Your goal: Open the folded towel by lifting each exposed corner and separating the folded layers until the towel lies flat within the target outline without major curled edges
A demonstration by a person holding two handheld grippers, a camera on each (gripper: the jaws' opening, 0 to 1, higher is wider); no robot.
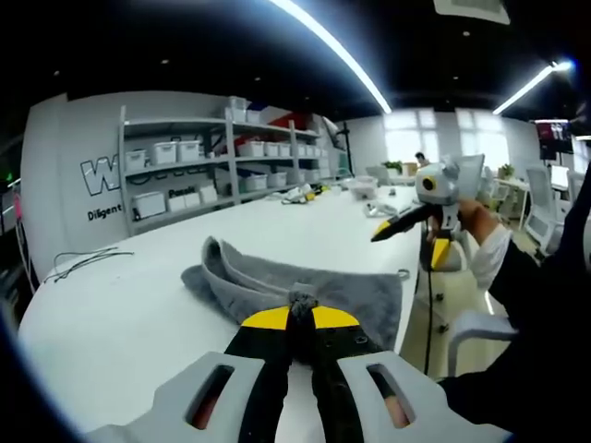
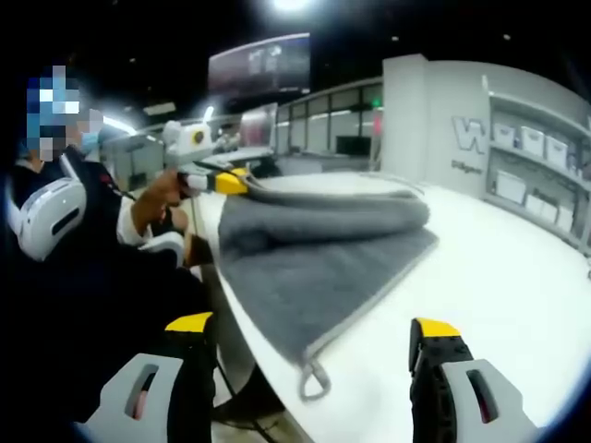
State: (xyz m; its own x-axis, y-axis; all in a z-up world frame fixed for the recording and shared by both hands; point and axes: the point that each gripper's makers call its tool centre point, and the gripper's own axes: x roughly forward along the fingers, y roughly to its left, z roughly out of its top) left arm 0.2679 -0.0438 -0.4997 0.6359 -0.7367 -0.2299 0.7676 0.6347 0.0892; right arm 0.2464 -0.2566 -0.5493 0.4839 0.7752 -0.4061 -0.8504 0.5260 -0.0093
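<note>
Left gripper is pinching a bunched corner of the grey terry-cloth towel lying partly folded at the white table edge; right gripper is hovering released above the hanging-loop corner; advising lifting slowly, peeling layers apart

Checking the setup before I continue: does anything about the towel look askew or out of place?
Yes. The towel sits at the table edge, its near corner with the hanging loop right at the rim. Its far part is bunched into a roll, pinched by the left gripper. The right gripper is open, holding nothing.
</note>
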